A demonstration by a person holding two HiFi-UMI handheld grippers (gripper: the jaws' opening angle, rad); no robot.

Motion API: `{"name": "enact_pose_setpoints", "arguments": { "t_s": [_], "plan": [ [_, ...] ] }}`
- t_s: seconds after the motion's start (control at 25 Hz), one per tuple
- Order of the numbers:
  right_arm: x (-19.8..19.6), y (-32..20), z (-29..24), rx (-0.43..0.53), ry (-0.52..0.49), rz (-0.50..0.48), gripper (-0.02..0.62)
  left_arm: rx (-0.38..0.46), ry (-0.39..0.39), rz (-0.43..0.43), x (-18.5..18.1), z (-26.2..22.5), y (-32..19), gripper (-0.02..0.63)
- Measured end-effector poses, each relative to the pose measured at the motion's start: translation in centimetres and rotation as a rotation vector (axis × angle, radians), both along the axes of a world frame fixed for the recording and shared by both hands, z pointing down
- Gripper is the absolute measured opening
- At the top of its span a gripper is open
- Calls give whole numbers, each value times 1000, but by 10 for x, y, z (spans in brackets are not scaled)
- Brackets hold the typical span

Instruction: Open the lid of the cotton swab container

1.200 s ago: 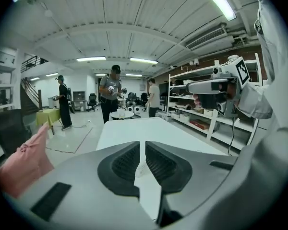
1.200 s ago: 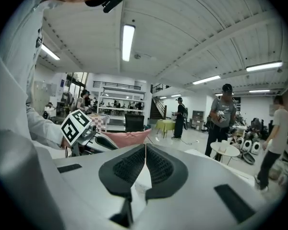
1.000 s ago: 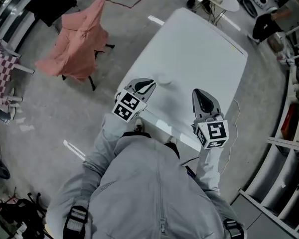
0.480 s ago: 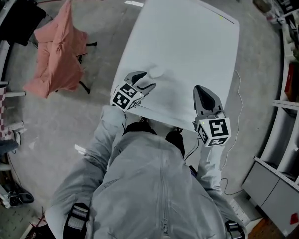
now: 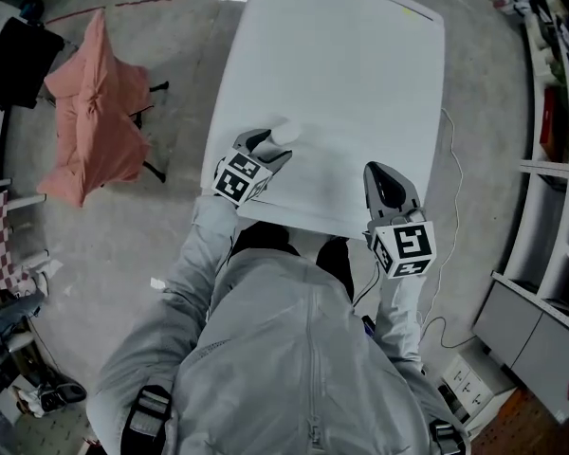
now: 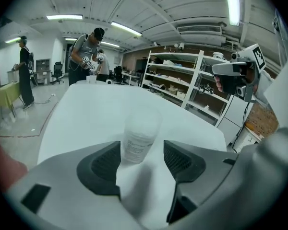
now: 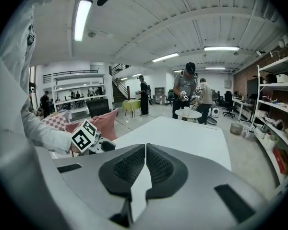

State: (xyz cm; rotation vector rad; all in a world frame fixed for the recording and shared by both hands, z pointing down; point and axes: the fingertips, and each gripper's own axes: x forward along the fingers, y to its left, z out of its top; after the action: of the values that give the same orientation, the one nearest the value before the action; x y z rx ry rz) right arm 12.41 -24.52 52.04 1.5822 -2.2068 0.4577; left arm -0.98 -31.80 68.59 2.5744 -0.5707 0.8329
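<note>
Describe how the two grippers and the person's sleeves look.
Both the left gripper and the right gripper have a light grey moulded body with two dark, textured pads. Each carries a white cube printed with black square markers. The person wears a light grey jacket with long sleeves and a front zip.

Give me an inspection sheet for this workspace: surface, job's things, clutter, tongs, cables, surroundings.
Surface: white table, plain.
Job's things: cotton swab container, upright near the table's left edge on the person's side, lid seemingly on.
Clutter: nothing seen.
Grippers: left tongs open, jaws just been opening, container between their tips, not pressed; right tongs shut, empty.
Cables: white cable on the floor right of the table.
Surroundings: pink cloth draped left of the table, shelving, people standing far off.
</note>
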Motion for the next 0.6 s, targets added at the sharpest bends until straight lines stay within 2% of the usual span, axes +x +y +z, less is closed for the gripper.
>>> {"name": "enact_pose_setpoints", "arguments": {
  "t_s": [0.48,0.6],
  "plan": [
    [32,21,10,-28,30,86,35,53,-71,-16,20,20,-17,269],
    [36,31,5,-29,32,99,35,66,-74,11,21,19,-11,235]
  ]
}}
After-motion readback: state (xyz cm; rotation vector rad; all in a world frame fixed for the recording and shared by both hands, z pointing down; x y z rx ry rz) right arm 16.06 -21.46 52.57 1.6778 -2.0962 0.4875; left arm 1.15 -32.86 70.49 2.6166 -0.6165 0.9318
